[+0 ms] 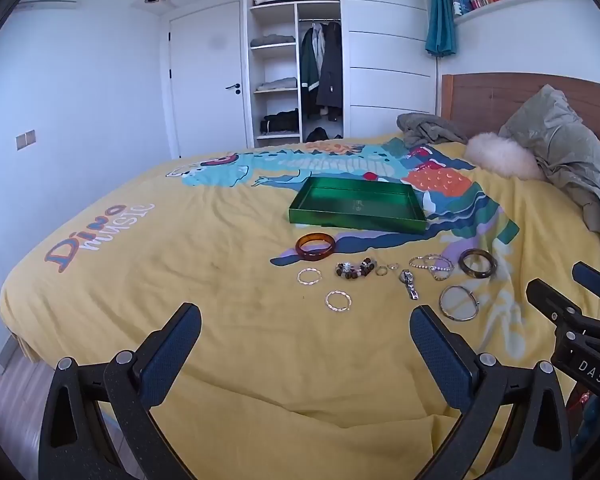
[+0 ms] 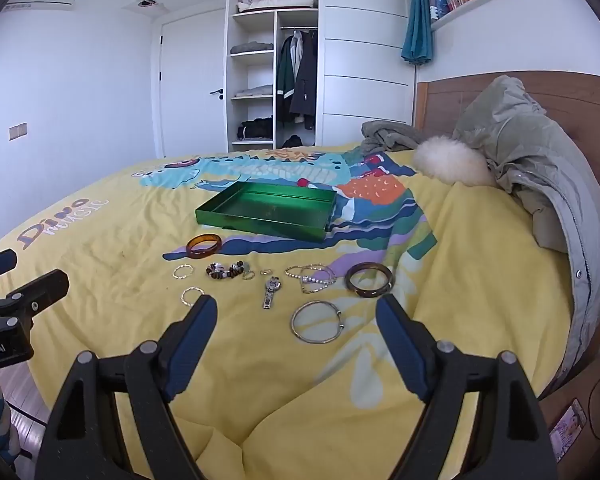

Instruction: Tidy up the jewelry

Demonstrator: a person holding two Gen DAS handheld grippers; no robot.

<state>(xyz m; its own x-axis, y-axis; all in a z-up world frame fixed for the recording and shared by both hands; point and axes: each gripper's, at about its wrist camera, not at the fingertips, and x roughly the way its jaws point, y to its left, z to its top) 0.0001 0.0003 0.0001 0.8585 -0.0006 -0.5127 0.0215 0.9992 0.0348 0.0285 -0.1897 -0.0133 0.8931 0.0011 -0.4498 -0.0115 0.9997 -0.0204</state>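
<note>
Several pieces of jewelry lie on the yellow bedspread in front of an empty green tray (image 1: 358, 224) (image 2: 260, 226). Among them are an amber bangle (image 1: 315, 246) (image 2: 204, 245), a dark bangle (image 1: 477, 263) (image 2: 368, 280), a large silver hoop (image 1: 459, 303) (image 2: 316, 322), a beaded bracelet (image 1: 355, 269) (image 2: 224, 270), a watch (image 1: 409, 283) (image 2: 271, 291) and thin silver rings (image 1: 338, 301) (image 2: 192, 294). My left gripper (image 1: 306, 326) stands open above the bedspread, short of the jewelry, nothing between its fingers. My right gripper (image 2: 296, 316) is open too, the silver hoop showing between its fingertips farther off.
A grey-green coat (image 2: 540, 184) and a white fluffy cushion (image 2: 452, 164) lie at the bed's head, right. A wardrobe with open shelves (image 1: 296, 52) and a white door (image 1: 206, 76) stand beyond the bed. The floor shows past the bed's left edge.
</note>
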